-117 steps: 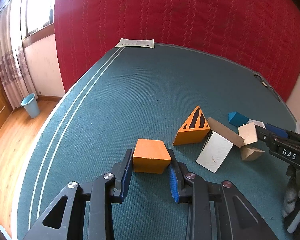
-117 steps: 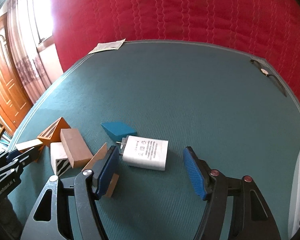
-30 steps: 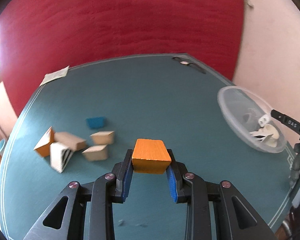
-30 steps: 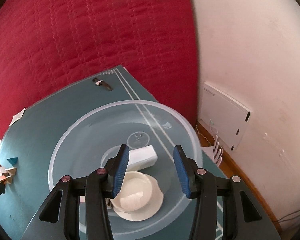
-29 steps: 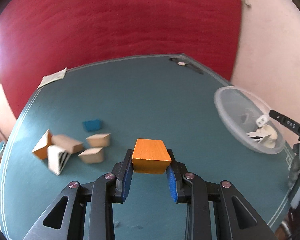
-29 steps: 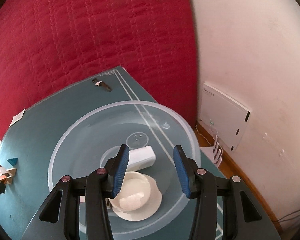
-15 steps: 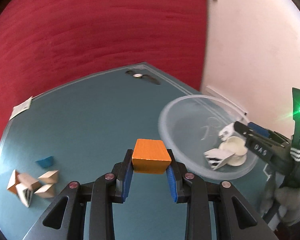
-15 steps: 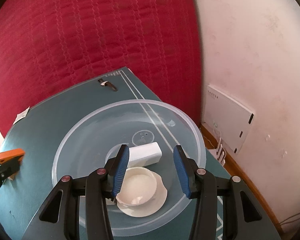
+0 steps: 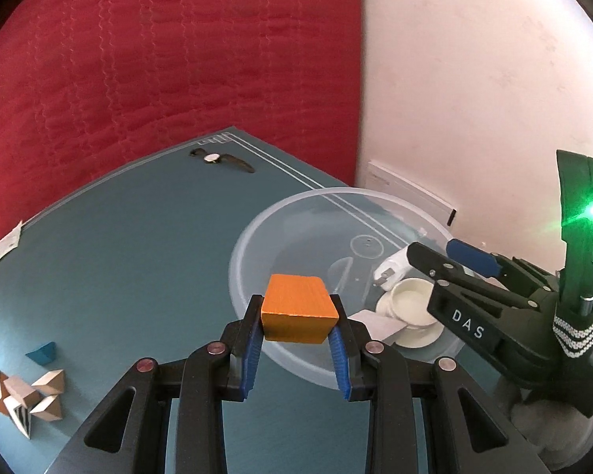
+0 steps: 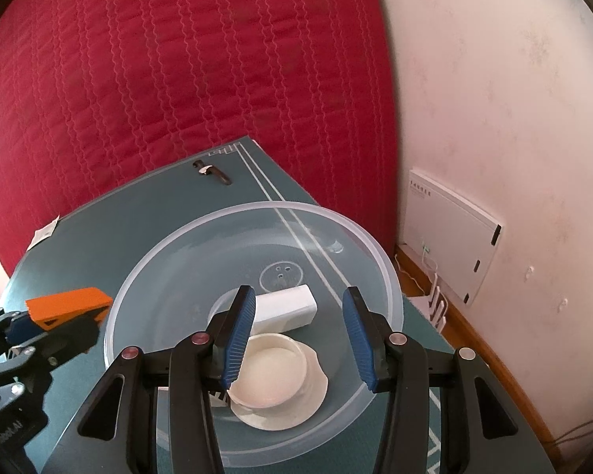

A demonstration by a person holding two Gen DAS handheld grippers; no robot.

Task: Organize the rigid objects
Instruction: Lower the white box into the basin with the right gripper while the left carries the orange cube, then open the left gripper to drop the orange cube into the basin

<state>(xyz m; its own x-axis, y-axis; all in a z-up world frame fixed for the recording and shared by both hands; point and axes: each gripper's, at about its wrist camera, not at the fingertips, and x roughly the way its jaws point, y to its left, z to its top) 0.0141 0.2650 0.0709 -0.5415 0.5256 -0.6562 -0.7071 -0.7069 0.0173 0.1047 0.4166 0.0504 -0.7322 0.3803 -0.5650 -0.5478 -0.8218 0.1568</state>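
Observation:
My left gripper (image 9: 296, 349) is shut on an orange wooden block (image 9: 298, 312) and holds it above the near left rim of a clear plastic bowl (image 9: 257, 233). The block also shows in the right wrist view (image 10: 69, 303) at the bowl's left side. My right gripper (image 10: 300, 335) is open and empty, hovering over the bowl (image 10: 178, 245). In the bowl lie a white charger (image 10: 286, 306), a white ceramic dish (image 10: 274, 375) and a white block (image 9: 375, 322).
Several wooden blocks (image 9: 27, 395) and a blue block (image 9: 41, 353) lie at the far left of the green table (image 9: 118, 245). A wristwatch (image 9: 221, 159) lies near the back edge. A paper slip (image 9: 6, 243) lies at the left edge. The wall is close on the right.
My left gripper has carried the orange block from the block pile to the bowl's rim. The right gripper stays open over the bowl, where the charger lies.

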